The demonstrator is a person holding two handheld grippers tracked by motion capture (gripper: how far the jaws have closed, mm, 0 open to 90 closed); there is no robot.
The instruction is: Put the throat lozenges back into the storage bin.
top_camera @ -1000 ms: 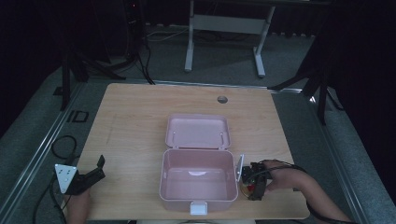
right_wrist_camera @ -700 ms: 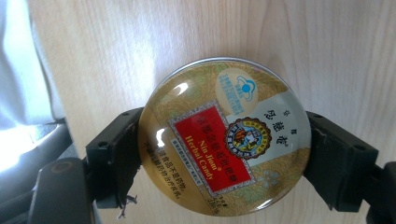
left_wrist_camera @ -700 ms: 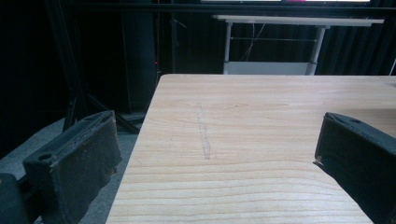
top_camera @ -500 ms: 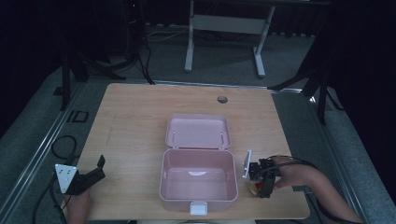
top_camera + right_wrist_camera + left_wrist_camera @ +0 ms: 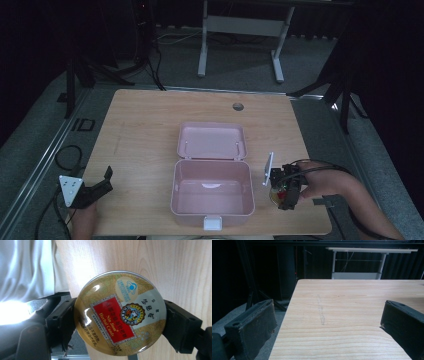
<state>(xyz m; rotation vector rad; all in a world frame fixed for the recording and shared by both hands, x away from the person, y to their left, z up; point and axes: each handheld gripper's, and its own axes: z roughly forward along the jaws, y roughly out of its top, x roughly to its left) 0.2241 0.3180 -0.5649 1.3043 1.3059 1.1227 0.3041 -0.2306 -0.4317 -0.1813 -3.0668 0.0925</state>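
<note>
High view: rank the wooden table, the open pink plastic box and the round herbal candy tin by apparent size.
1. Light wooden table, by far the largest.
2. Open pink plastic box, tray and lid together.
3. Round gold herbal candy tin, smallest, mostly hidden by the right claw that is clamped around it.

Wooden table (image 5: 150, 130) w/ a round hole (image 5: 238, 106) nr its far edge. Open pink box (image 5: 212, 200) at centre-front, lid (image 5: 211, 141) laid back flat. White desk frame (image 5: 240, 30) on grey floor (image 5: 325, 120) behind; cables (image 5: 65, 155) at left.
</note>
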